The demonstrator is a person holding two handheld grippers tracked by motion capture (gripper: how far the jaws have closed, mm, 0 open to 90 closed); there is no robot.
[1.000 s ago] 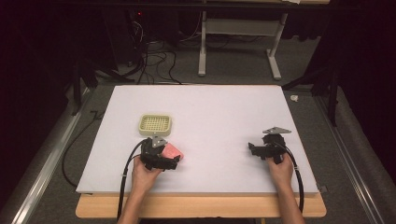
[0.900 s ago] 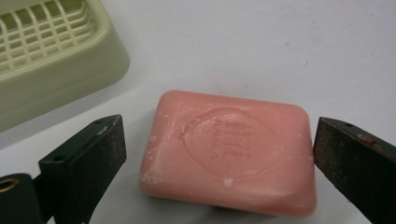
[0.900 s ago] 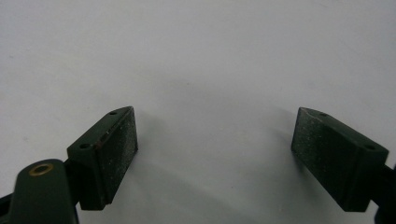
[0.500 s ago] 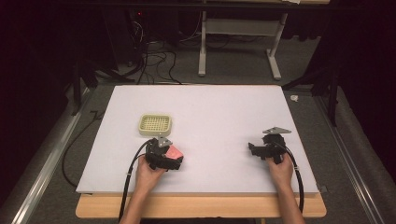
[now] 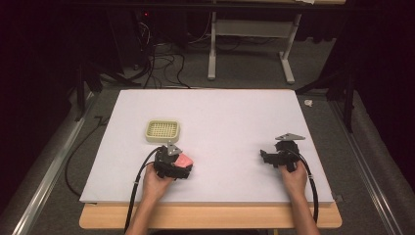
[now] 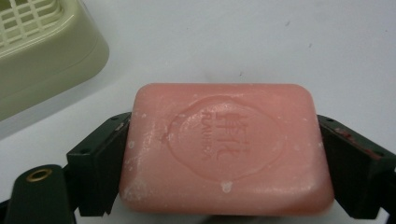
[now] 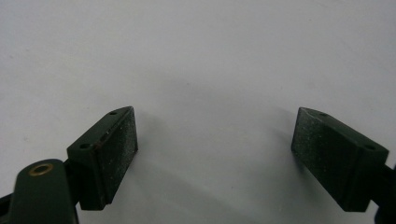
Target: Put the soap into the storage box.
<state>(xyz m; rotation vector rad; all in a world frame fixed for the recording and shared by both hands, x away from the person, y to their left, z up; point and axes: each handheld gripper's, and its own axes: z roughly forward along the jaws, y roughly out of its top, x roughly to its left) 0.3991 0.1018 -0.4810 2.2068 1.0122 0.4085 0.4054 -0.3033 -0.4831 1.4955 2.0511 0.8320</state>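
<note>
While the left claw (image 6: 224,154) stays clamped on the pink soap (image 6: 226,147), unmoved beside the dish (image 6: 42,51), the right claw (image 7: 215,154) gapes idle.

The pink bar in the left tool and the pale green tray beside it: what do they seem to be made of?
The pink bar looks like solid soap: matte, waxy surface, pressed emblem with lettering, whitish scuffs and crumbs. The left tool clamps it at both ends. The pale green tray seems moulded plastic: smooth, slightly glossy wall, rounded corner, grid top. Probably a soap dish.

Dark room, grey floor (image 5: 244,68), cables (image 5: 161,61)
</note>
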